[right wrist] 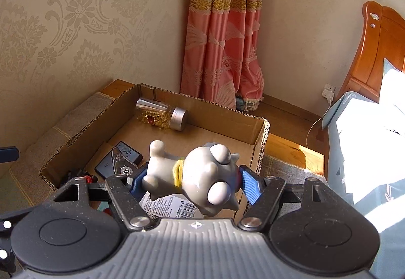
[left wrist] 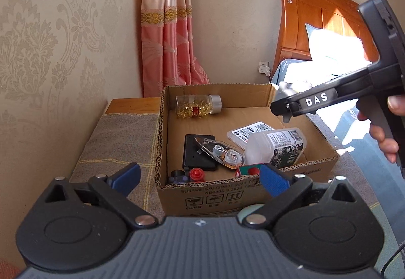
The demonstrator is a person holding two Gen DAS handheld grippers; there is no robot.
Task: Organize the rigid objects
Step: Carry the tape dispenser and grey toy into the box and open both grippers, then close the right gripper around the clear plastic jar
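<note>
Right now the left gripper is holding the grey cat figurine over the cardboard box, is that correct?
Not quite: the right gripper holds the grey cat figurine over the cardboard box, as the right wrist view shows. The left gripper is open and empty.

Bare box floor (right wrist: 202, 137) beyond capsule bottle (right wrist: 162, 114) and clutter.

You have one open cardboard box (left wrist: 291, 172), one clear capsule bottle with a silver cap (left wrist: 198, 104), one grey ceramic animal figurine (right wrist: 195, 177), one black flat device (left wrist: 195, 152), and two white plastic cases (left wrist: 276, 147).
</note>
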